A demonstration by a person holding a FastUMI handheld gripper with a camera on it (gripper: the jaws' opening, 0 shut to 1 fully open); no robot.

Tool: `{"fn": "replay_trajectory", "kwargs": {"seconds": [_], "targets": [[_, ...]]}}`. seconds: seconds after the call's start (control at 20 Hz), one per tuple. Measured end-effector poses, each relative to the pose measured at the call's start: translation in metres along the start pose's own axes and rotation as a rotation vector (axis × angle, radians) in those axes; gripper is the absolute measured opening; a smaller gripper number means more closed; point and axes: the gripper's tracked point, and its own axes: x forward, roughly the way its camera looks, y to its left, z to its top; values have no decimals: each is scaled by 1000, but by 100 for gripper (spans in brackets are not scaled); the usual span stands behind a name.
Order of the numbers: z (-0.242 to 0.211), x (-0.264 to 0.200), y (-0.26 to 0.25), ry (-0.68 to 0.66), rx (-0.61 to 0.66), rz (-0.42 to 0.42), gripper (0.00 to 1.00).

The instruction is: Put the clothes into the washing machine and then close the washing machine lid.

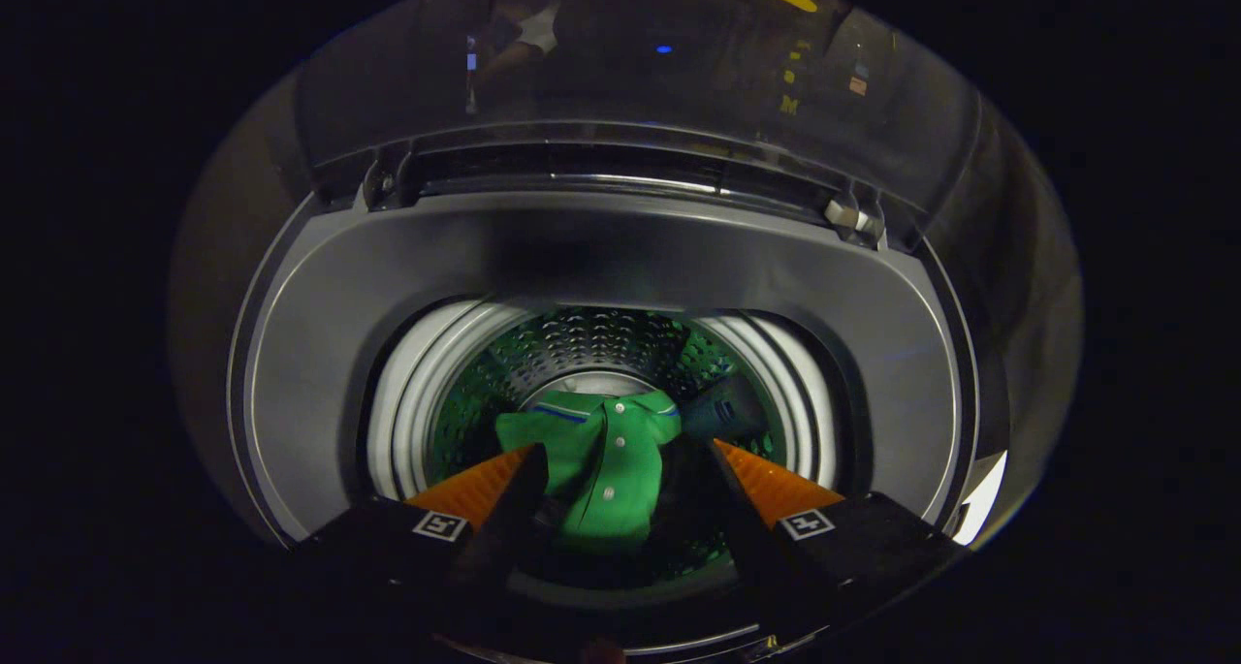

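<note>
I look down into the top-loading washing machine [320, 354] through its round opening. A green shirt [606, 456] with white buttons and a striped collar lies inside the perforated drum [582, 339]. My gripper [625, 446] hovers over the opening, open, with its fingers spread wide. The shirt shows in the gap between them, lower down in the drum, and neither finger presses on it. The dark see-through lid [630, 63] stands raised beyond the opening, at the back of the machine.
A dark lump [725, 407] sits in the drum just right of the shirt; I cannot tell what it is. The lid's hinges [853, 216] sit on the grey top panel [620, 247] behind the opening. A white ring [402, 402] lines the drum's mouth.
</note>
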Motion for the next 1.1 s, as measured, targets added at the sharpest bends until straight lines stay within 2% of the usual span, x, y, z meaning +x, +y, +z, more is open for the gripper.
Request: {"fn": "replay_trajectory", "kwargs": {"seconds": [0.05,0.3,0.5,1.1], "targets": [[1,-1,-2,-6,1,-9,100],[17,-16,-11,-59,3,-28,100],[51,-49,-9,-155,4,-34,100],[224,-199,-27,-507,33,-78,99]]}}
